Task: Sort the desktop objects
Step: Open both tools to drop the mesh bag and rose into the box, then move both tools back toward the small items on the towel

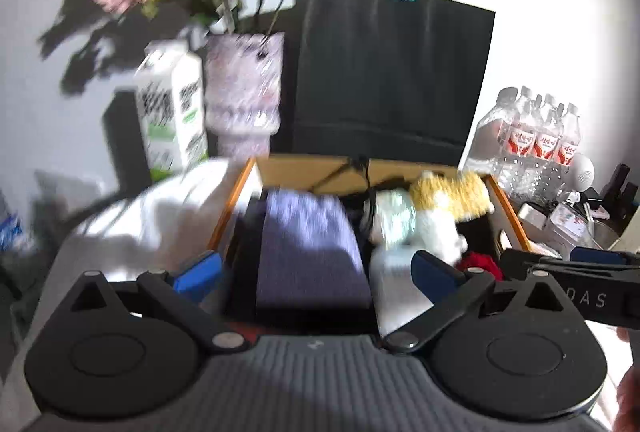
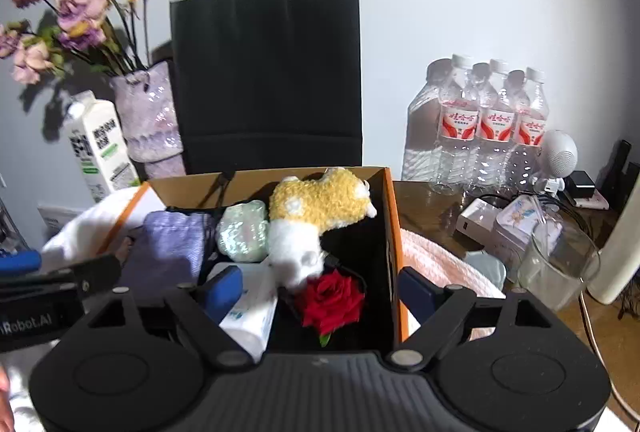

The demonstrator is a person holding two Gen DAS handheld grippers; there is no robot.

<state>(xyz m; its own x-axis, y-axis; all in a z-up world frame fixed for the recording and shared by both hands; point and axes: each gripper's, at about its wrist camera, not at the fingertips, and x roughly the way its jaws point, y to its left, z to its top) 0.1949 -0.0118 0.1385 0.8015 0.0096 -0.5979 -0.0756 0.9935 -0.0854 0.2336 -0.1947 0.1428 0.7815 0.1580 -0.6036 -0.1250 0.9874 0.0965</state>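
An open cardboard box with orange edges stands in front of both grippers. In it lie a purple cloth, a pale sequinned pouch, a yellow and white plush toy, a red rose and a white tube. The left wrist view, blurred, has the same box, purple cloth and plush. My left gripper is open above the cloth, nothing between its fingers. My right gripper is open above the rose, its pads touching nothing.
A black paper bag stands behind the box. A vase of flowers and a milk carton are to the left. Water bottles, a glass, a white speaker and small boxes fill the right. A pink towel lies beside the box.
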